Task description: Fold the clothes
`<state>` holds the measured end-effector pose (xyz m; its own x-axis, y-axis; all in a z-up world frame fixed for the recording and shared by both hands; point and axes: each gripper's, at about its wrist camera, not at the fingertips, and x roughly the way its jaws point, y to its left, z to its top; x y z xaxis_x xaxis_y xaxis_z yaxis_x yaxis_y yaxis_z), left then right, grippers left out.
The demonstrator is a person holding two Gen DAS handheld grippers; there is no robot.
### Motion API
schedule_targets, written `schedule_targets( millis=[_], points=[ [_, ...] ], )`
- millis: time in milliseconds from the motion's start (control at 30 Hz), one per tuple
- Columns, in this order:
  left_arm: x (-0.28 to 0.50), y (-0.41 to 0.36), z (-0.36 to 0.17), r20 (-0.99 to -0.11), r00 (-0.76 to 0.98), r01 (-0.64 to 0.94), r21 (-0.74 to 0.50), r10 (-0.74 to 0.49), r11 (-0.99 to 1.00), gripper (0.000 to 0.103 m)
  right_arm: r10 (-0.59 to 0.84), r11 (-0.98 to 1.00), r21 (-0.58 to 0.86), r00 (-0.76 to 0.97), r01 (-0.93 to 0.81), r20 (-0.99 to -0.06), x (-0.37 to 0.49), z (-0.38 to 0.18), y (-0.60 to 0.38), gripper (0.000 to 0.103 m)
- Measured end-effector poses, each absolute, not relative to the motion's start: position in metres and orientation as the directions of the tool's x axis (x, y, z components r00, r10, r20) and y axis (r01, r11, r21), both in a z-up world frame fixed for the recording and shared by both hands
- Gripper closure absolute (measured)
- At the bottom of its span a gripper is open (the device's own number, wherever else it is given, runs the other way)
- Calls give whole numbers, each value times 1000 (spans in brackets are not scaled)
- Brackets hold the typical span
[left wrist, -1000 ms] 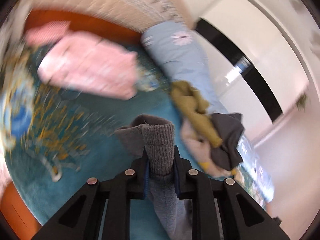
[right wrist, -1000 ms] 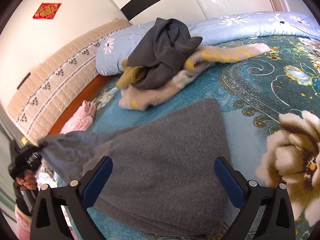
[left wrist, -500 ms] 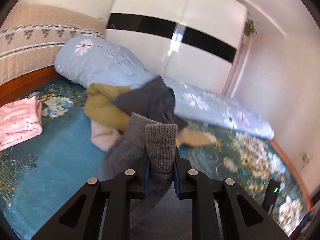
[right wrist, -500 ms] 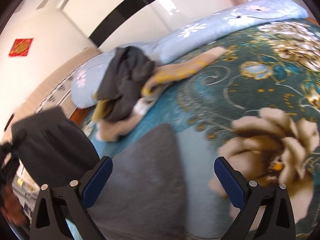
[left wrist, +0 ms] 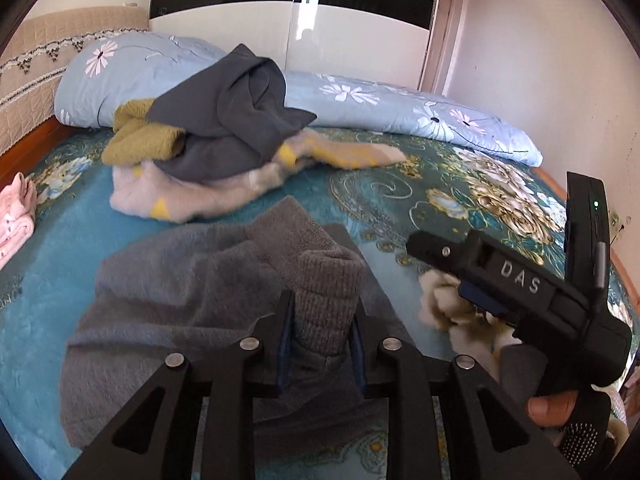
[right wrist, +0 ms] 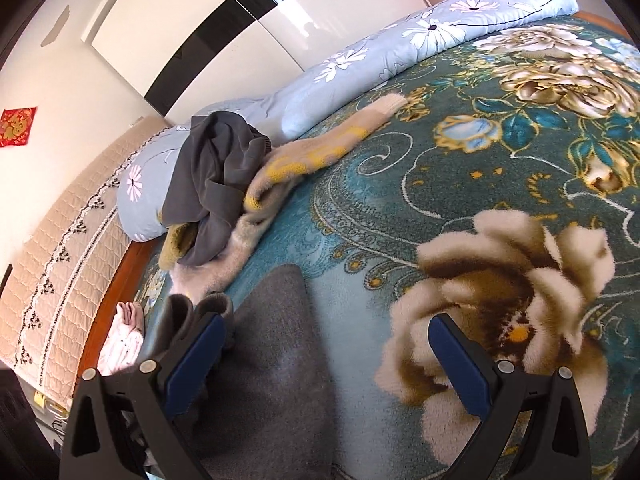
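A grey knit garment [left wrist: 180, 292] lies on the teal floral bedspread [left wrist: 400, 196]. My left gripper [left wrist: 320, 340] is shut on its ribbed cuff [left wrist: 326, 280], held low over the garment's body. My right gripper [right wrist: 324, 364] is open and empty, just above the bedspread, with the grey garment [right wrist: 272, 344] under its left finger. The right gripper [left wrist: 492, 276] also shows in the left wrist view, to the right of the garment.
A pile of unfolded clothes [left wrist: 216, 136], dark grey, olive and beige, lies at the back by a rolled light blue quilt [left wrist: 400, 112]. A folded pink garment [left wrist: 16, 212] sits at the left edge. A padded headboard [right wrist: 60, 248] and a white wardrobe [left wrist: 288, 20] stand behind.
My left gripper has swung right, carrying the cuff across onto the garment's body, and lowered. My right gripper has shifted right and stays open.
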<state>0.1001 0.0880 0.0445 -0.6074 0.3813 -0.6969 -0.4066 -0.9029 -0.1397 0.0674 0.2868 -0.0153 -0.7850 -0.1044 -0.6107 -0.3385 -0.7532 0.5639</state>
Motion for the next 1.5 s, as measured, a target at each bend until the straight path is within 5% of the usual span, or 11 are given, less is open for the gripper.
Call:
schedule_targets(
  millis=[67,267,467,767,1033,1133,1500],
  points=[
    [101,86,48,-698,-587,-417,-172,409,-892,63,-102,-744,572,-787,-346,-608,69,-16,289,0],
    [115,51,72,-633,-612,-400,-271,475,-876,53,-135,-707,630,-812,-323,-568,73,-12,299,0],
    [111,-35,75,-589,-722,-179,-347,362,-921,47,-353,-644,762,-857,-70,-376,71,4,290,0],
    [115,-117,42,-618,-725,16,-457,304,-889,46,-605,-636,766,-678,96,-417,42,-14,238,0],
    [107,-113,13,-657,-653,0,-498,377,-867,46,-599,-637,770,-617,-19,-510,29,-36,238,1],
    [108,-113,7,-664,-639,-9,-499,389,-866,46,-585,-650,758,-601,-55,-545,22,-43,238,11],
    [110,-113,16,-644,-657,-50,-481,392,-875,46,-627,-646,763,-566,-5,-535,-3,-50,223,16]
  ],
)
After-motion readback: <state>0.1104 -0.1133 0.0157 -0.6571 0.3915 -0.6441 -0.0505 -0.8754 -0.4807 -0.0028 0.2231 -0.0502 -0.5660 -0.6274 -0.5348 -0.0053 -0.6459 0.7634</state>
